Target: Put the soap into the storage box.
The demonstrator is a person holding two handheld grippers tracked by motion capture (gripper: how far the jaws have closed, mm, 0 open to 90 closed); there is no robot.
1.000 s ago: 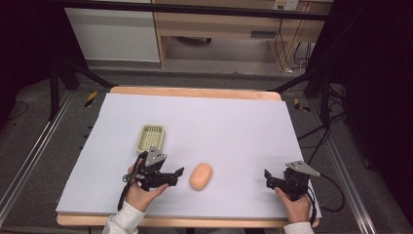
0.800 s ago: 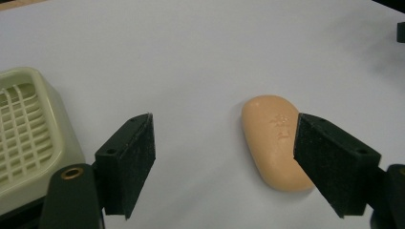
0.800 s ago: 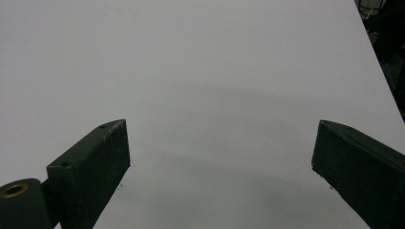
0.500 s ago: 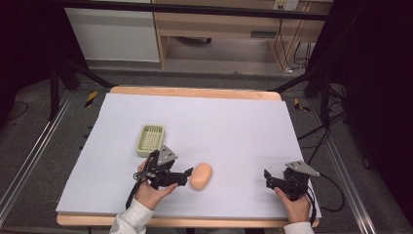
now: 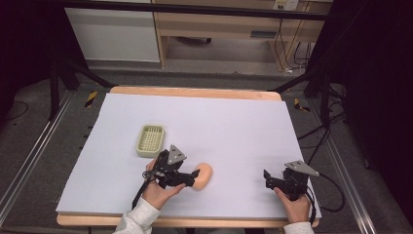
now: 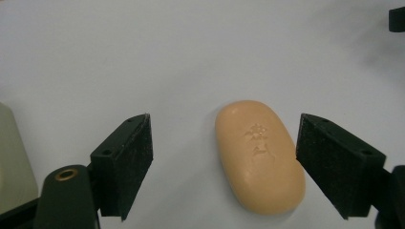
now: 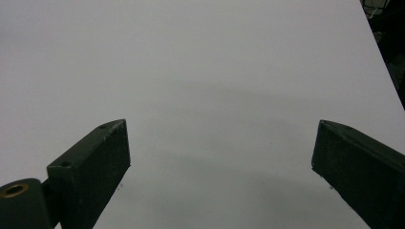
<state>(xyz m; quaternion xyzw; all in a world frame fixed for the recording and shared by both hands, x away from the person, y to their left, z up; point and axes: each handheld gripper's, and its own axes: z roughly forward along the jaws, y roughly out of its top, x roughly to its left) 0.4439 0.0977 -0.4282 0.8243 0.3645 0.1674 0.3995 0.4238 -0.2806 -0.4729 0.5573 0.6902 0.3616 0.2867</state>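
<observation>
Starting at the left of the high view, we see a small pale green soap dish (image 5: pixel 150 140) sitting on the white table cover (image 5: pixel 234 122), its ribbed tray facing up and free to receive something. Just to its lower right, our left gripper (image 5: pixel 191 178) lies low over the cover, pointed toward the right of the frame at a peach-coloured bar of soap (image 5: pixel 203 176). The soap lies flat, left of the frame's centre and near its lower edge, close to the dish but apart from it.

In the left gripper view the soap (image 6: pixel 259 155) sits between the two black jaws, stamped side up, closer to the right-hand pad (image 6: pixel 334 162) than to the left-hand one (image 6: pixel 126 162). The jaws have just been opening, and they stand released: a gap of white cover shows on the left side, and the right pad is just beside the bar without visibly pressing it. We judge the jaws are spread this wide so they can straddle the bar across its narrow width, the likely aim being a lift into the dish.

Further right, near the lower right of the high view, our right gripper (image 5: pixel 273 178) rests on the cover, well apart from the soap. In the right gripper view its jaws are spread wide over bare cover (image 7: pixel 200 95), holding nothing, seemingly parked out of the way
</observation>
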